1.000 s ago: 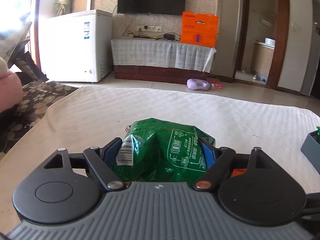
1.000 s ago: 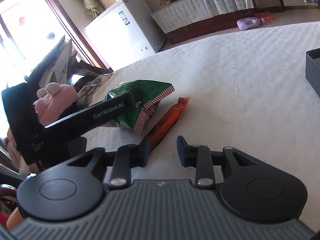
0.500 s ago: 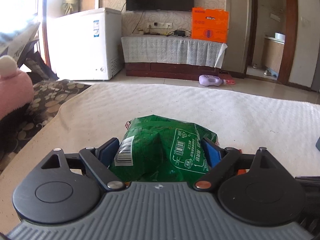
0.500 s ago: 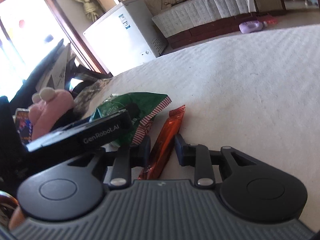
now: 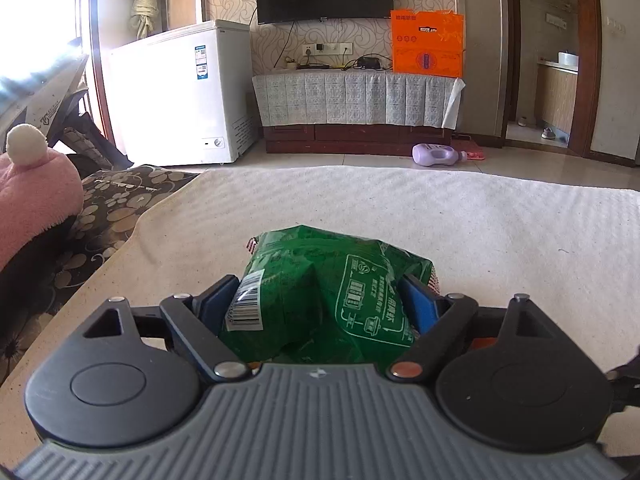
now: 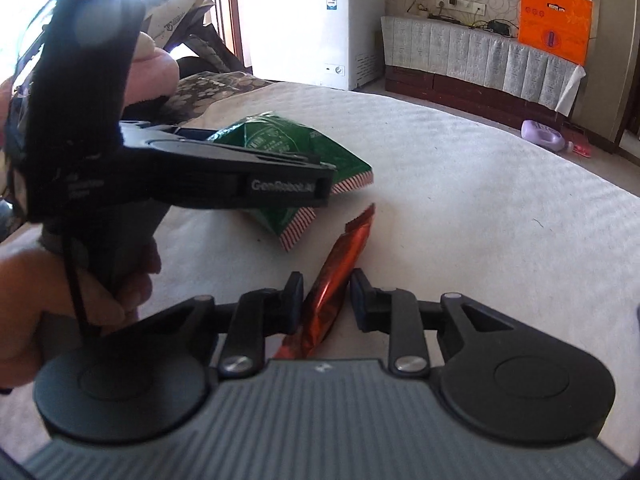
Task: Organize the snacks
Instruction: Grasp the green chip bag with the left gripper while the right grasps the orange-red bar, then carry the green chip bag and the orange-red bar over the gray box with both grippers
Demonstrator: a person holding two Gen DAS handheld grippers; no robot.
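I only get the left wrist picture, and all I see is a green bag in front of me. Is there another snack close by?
Observer: Yes, an orange snack bar lies on the white table cover, just right of the green bag.
Operator: Is anybody picking it up?
Observer: The right hand-held gripper has a finger on each side of the bar, with small gaps, so it is not squeezed yet.
Operator: Is my bag in the air?
Observer: From the right wrist view, the left hand-held gripper grips the bag at its near end; the striped far edge looks down on the cover.
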